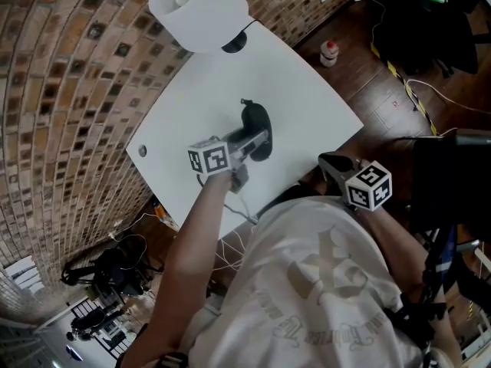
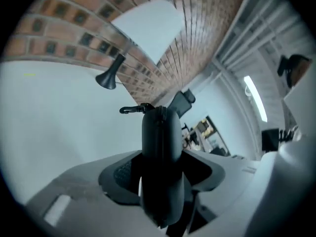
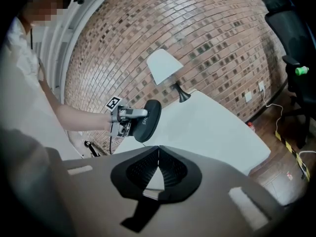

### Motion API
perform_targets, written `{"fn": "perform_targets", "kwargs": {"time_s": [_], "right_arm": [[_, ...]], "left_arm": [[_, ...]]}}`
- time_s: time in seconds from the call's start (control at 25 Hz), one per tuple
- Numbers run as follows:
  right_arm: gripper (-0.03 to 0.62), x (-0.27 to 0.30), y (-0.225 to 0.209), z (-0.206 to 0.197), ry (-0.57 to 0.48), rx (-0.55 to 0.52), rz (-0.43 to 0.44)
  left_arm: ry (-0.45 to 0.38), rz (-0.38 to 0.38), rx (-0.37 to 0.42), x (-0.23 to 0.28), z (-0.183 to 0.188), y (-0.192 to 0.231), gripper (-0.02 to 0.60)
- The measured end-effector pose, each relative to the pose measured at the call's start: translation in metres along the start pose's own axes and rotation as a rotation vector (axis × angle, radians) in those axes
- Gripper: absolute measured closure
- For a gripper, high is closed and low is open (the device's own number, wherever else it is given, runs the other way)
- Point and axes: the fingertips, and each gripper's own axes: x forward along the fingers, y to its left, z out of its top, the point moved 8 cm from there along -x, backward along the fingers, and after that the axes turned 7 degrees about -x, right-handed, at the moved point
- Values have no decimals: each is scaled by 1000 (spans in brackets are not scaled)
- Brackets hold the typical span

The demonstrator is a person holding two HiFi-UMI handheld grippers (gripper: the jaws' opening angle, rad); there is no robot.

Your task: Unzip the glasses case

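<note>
left gripper [image 1: 256,141] — glasses case [image 1: 256,118], white table [image 1: 307,90]

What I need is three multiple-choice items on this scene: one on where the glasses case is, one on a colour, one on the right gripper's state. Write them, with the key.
1. Where is the glasses case?
A. on the floor
B. between the jaws of the left gripper
C. on a chair

2. What colour is the lamp's shade?
A. red
B. black
C. white

3. How do the jaws of the right gripper stand?
A. shut, with nothing between them
B. wide apart
C. clamped on a cable

Key:
1 B: the left gripper view shows the black case clamped between its jaws.
2 C: the shade reads white in the head view.
3 A: the right gripper view shows the jaw tips meeting with nothing between them.
</note>
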Motion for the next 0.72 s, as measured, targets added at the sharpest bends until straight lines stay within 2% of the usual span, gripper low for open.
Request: {"fn": "perform_targets", "kwargs": {"time_s": [0.12, 0.2, 0.28, 0.56, 0.72], "right_arm": [[585, 9, 2, 18, 0, -58, 30], [585, 16, 6, 30, -6, -99, 57], [585, 23, 11, 43, -12, -144, 90], [585, 47, 42, 85, -27, -331, 214], [585, 57, 54, 113, -49, -412, 272]], "left_arm": [[-222, -81, -158, -22, 4, -8, 319], [-327, -135, -273, -35, 3, -15, 318], [-416, -185, -348, -47, 3, -23, 317], [-730, -348, -428, -98, 14, -46, 316], [-855, -400, -435, -125, 15, -57, 316]]}}
